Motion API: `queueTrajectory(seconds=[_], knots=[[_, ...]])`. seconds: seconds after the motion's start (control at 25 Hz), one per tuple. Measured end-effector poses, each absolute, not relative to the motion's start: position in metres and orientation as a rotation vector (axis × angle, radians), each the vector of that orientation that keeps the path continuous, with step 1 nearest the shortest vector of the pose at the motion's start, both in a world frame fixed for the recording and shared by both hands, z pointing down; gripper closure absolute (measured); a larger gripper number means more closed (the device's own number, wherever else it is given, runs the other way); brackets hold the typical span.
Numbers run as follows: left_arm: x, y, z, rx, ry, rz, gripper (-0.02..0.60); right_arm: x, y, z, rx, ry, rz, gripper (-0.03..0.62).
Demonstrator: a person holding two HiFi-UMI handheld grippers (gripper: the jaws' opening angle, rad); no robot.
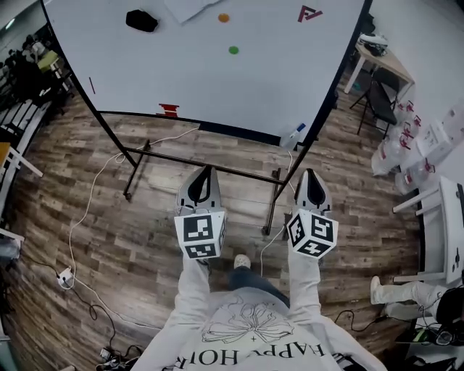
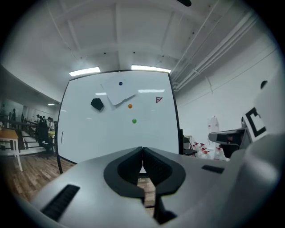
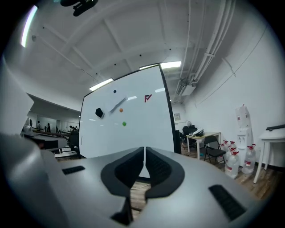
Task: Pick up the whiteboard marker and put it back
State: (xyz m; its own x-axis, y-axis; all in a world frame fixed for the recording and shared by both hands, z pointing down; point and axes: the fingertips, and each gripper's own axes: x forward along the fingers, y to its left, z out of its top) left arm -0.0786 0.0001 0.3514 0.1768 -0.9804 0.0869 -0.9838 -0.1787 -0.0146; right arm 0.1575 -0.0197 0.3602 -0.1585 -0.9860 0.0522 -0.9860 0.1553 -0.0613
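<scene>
A white whiteboard [image 1: 181, 65] on a black wheeled stand faces me. On its bottom ledge lies a small red thing [image 1: 167, 110], which looks like the marker. A black eraser [image 1: 141, 20], an orange magnet [image 1: 223, 17] and a green magnet [image 1: 233, 50] stick to the board. My left gripper [image 1: 205, 172] and right gripper [image 1: 312, 175] are held side by side over the wooden floor, short of the stand and pointing at the board. Both are shut and empty. The left gripper view shows the left gripper [image 2: 142, 149] shut before the board [image 2: 111, 133]. The right gripper view shows the right gripper [image 3: 144, 149] shut likewise.
A blue-capped spray bottle [image 1: 293, 136] sits at the ledge's right end. The stand's crossbar [image 1: 210, 165] and legs are just ahead of the grippers. White cables [image 1: 94, 188] and a power strip [image 1: 65, 277] lie on the floor at left. A table and chair [image 1: 377, 69], water bottles [image 1: 402, 141] and a white table [image 1: 442, 224] stand at right.
</scene>
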Motion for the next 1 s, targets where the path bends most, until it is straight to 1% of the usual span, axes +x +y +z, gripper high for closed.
queueTrajectory(seconds=[0.24,0.68,0.72,0.84,1.0], knots=[[-0.06,-0.067,0.354,2.334,-2.005,0.114,0.575,0.18,-0.092,0.365,-2.027,2.405,-0.151,0.6],[-0.045,-0.144,0.39,2.302,-1.932,0.201,0.575,0.197,-0.164,0.408,-2.072,2.376,-0.333,0.594],[-0.044,-0.152,0.392,2.304,-1.924,0.206,0.575,0.198,-0.171,0.411,-2.082,2.373,-0.342,0.588],[-0.044,-0.178,0.393,2.326,-1.896,0.191,0.575,0.197,-0.192,0.42,-2.112,2.373,-0.371,0.542],[-0.041,-0.211,0.395,2.368,-1.848,0.2,0.575,0.198,-0.22,0.43,-2.163,2.344,-0.403,0.515]])
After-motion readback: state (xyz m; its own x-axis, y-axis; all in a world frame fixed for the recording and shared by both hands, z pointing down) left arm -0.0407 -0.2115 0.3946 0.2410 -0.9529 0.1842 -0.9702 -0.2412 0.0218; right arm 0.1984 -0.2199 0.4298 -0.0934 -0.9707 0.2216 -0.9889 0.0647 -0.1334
